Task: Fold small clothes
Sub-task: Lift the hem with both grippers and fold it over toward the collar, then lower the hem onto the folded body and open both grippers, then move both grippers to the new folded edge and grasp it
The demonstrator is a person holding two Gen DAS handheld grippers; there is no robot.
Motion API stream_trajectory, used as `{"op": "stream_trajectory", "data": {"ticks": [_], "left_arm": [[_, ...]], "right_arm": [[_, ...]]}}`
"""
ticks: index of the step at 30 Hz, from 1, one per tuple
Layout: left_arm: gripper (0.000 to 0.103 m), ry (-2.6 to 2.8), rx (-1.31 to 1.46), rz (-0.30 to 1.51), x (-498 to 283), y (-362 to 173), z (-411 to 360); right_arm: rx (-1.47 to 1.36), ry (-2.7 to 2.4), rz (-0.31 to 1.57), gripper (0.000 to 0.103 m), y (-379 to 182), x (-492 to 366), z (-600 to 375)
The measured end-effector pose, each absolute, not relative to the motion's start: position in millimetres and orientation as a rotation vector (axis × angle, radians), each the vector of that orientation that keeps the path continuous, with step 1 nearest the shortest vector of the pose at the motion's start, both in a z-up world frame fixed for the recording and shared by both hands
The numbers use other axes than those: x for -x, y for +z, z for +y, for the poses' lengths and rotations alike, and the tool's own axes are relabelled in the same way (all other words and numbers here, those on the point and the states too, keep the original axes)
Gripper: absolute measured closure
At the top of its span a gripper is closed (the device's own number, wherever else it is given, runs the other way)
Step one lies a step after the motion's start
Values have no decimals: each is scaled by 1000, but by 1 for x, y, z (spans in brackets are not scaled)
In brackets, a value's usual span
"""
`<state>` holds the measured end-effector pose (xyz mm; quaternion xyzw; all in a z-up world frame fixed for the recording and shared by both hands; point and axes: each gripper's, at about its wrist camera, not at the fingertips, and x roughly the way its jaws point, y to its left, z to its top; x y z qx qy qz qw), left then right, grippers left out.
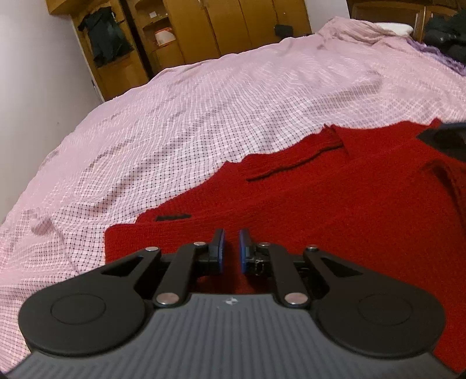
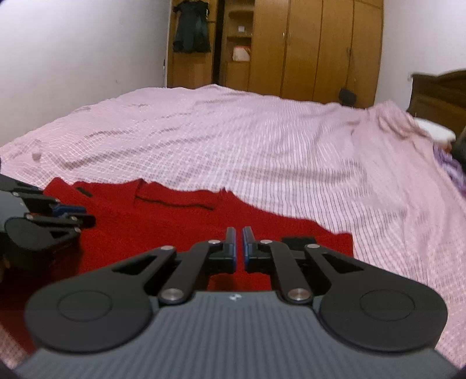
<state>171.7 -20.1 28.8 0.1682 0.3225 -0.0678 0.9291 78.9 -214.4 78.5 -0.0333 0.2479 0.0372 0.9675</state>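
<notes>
A red knitted garment [image 1: 320, 218] [image 2: 174, 227] lies spread flat on the pink checked bedsheet [image 1: 204, 116] [image 2: 262, 145], with a folded strip along its far edge. My left gripper [image 1: 231, 245] hovers low over the garment's near left part, its blue pads nearly together with nothing between them. Over the garment's right part, my right gripper [image 2: 238, 236] is shut and empty. Each gripper shows in the other's view: the left gripper [image 2: 84, 215] at the left edge, the right gripper [image 1: 437, 137] at the right edge.
The bed stretches far beyond the garment. A wooden wardrobe [image 1: 233, 29] [image 2: 320, 43] stands behind it, with a dark garment [image 1: 107, 35] [image 2: 190, 26] hanging on it. A white pillow [image 2: 434, 131], purple cloth [image 2: 448, 166] and dark clothes [image 1: 448, 32] lie by the headboard.
</notes>
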Motion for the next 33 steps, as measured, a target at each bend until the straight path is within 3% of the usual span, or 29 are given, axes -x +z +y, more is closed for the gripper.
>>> {"op": "stream_trajectory", "data": {"ticks": [2,4,5,7,8,17,33], "left_arm": [[88,-142,-323,675,-172,33,-16],[78,-147,-297,695,-170,39,-10],[70,-155,-283,700,-164,44,-10],[54,-163,-266,698,-156,52,-5],[47,-161,-262,690,-151,57,-2],[35,-156,-177,688,-116,90,18],[35,-111,-124,710,-49,101,61]], "right_arm": [[31,78,518,93,79,-79,-220],[-16,86,536,87,80,-75,-228],[-44,92,546,80,81,-71,-234],[-84,102,550,48,82,-62,-241],[-94,102,544,45,82,-60,-243],[-151,149,523,46,94,-17,-247],[-238,93,553,45,78,29,-267]]}}
